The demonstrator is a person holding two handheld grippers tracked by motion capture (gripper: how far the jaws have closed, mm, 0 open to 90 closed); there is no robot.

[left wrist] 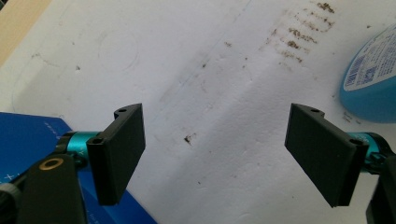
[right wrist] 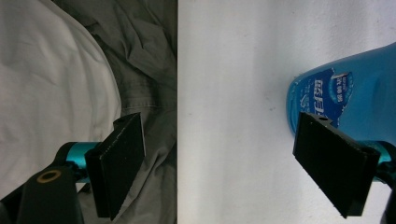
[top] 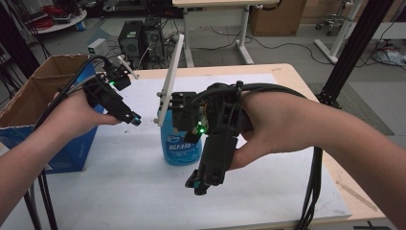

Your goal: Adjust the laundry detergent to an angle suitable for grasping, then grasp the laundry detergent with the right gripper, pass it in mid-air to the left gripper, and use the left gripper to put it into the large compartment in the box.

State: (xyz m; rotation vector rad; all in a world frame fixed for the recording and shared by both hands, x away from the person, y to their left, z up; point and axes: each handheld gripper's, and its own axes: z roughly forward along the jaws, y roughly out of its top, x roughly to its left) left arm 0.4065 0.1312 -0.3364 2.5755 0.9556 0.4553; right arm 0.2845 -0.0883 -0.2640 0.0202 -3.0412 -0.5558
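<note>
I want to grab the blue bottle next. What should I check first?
1. Left gripper open: ok, nothing between the jaws.
2. Right gripper open: ok, jaws wide apart, nothing between them.
3. Bottle upright on the table: ok.
4. Bottle free to take: ok, neither gripper holds it; it sits just beyond the right gripper's right-hand jaw.
5. Space beside the bottle: ok on the near side; the box stands apart, at the left.
6. Bottle cap shut: cannot tell, the right gripper hides the top.
</note>
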